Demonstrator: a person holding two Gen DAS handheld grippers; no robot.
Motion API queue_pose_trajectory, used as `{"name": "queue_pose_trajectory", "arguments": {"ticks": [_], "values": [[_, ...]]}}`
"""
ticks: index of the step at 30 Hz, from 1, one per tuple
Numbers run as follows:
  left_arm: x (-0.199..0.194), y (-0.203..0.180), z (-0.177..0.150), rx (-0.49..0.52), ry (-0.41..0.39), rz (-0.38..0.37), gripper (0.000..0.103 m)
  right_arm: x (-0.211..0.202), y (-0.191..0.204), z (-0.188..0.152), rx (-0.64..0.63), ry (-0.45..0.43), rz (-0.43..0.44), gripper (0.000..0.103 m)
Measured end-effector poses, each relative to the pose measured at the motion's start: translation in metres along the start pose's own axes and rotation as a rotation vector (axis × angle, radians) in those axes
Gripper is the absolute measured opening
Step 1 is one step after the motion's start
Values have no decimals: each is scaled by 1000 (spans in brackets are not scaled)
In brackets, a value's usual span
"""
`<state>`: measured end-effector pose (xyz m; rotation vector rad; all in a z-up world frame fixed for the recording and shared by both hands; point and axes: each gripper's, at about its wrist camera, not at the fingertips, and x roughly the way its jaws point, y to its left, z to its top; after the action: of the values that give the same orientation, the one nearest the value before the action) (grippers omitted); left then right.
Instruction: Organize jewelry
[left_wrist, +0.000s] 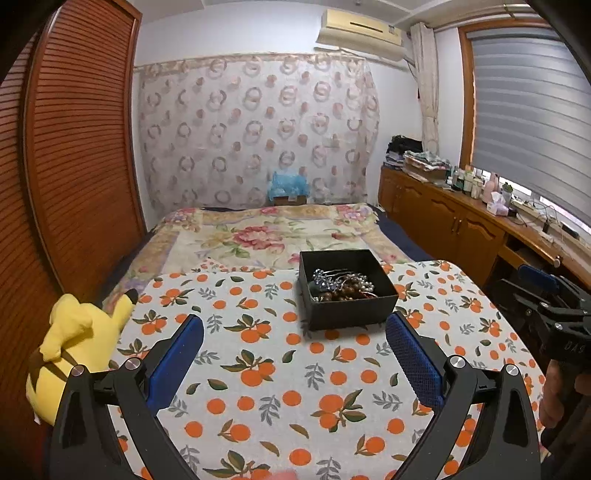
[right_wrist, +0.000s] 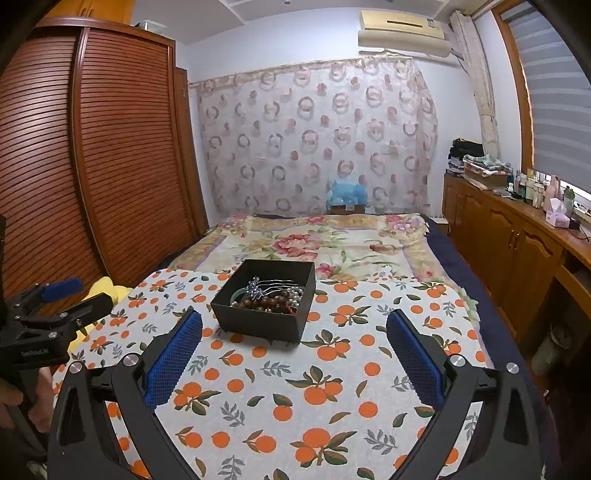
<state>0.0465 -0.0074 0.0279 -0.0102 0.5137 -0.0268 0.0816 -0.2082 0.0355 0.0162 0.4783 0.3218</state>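
Left gripper (left_wrist: 294, 334): jaws wide apart, holding nothing. Right gripper (right_wrist: 294, 332): likewise spread, holding nothing. Table (left_wrist: 332, 398), orange-print cloth. Black box (left_wrist: 347, 291), open-topped, on table ahead of both grippers, containing tangled jewelry (left_wrist: 341, 285). Yellow plush (left_wrist: 74, 347), table's left edge. Bed (left_wrist: 258, 232) beyond.

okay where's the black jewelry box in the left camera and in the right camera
Left wrist: the black jewelry box sits right of center, just beyond the right fingertip.
Right wrist: the box sits left of center, between the fingertips.
Shared landmark: the orange-print tablecloth under it.
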Motion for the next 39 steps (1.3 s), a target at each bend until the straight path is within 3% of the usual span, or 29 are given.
{"name": "queue_pose_trajectory", "arguments": {"ticks": [39], "values": [[-1, 2, -4, -1, 5, 8, 95, 0, 2, -2, 1, 3, 2, 100]]}}
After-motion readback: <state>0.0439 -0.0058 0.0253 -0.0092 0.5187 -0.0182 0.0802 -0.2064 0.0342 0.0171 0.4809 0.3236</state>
